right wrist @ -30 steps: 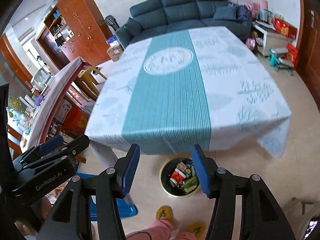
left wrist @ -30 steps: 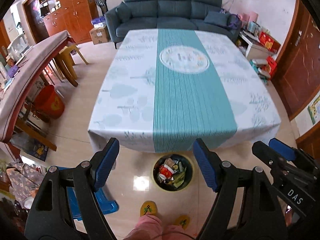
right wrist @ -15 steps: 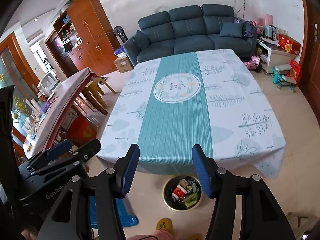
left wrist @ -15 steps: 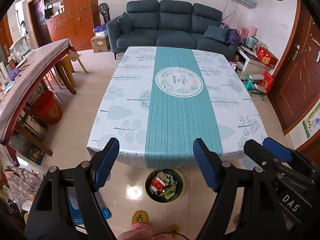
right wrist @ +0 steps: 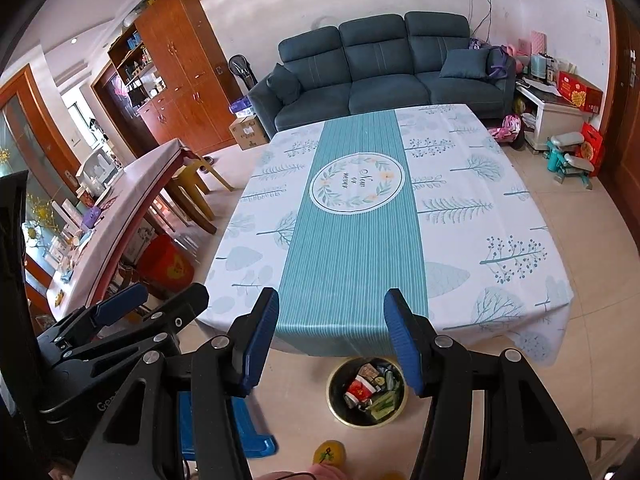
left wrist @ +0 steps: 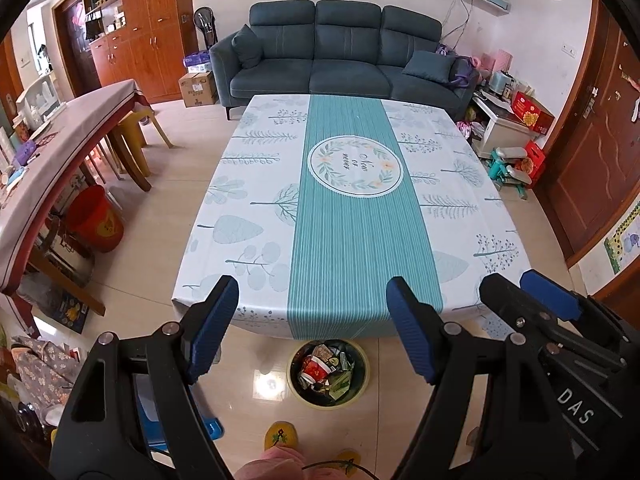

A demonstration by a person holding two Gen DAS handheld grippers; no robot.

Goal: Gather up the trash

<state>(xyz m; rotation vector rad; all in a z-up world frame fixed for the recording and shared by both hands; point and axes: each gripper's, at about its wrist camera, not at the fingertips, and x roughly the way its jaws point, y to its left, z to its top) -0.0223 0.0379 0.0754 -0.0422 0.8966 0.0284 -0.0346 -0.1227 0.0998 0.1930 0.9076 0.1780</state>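
Note:
A round yellow-rimmed bin (left wrist: 362,386) (right wrist: 335,404) stands on the floor at the table's near edge, filled with wrappers and a red cup (left wrist: 312,365) (right wrist: 358,386). The table (left wrist: 248,184) (right wrist: 472,216) carries a white and teal cloth with nothing on it. My left gripper (left wrist: 312,312) hangs open above the near table edge and the bin, nothing between its blue pads. My right gripper (right wrist: 331,326) is open too, held beside it over the same edge and empty. Each gripper shows at the side of the other's view.
A dark sofa (left wrist: 332,56) stands behind the table. A long side table (left wrist: 60,136) with small items, yellow stools (left wrist: 132,140) and a red bucket (left wrist: 96,220) are on the left. A blue stool (right wrist: 236,424) and the person's yellow slippers (left wrist: 280,436) are near the bin. Boxes and toys (left wrist: 516,168) crowd the right wall.
Both grippers have risen, so the table top now fills more of each view and the bin sits lower and smaller. Neither gripper's opening has changed.

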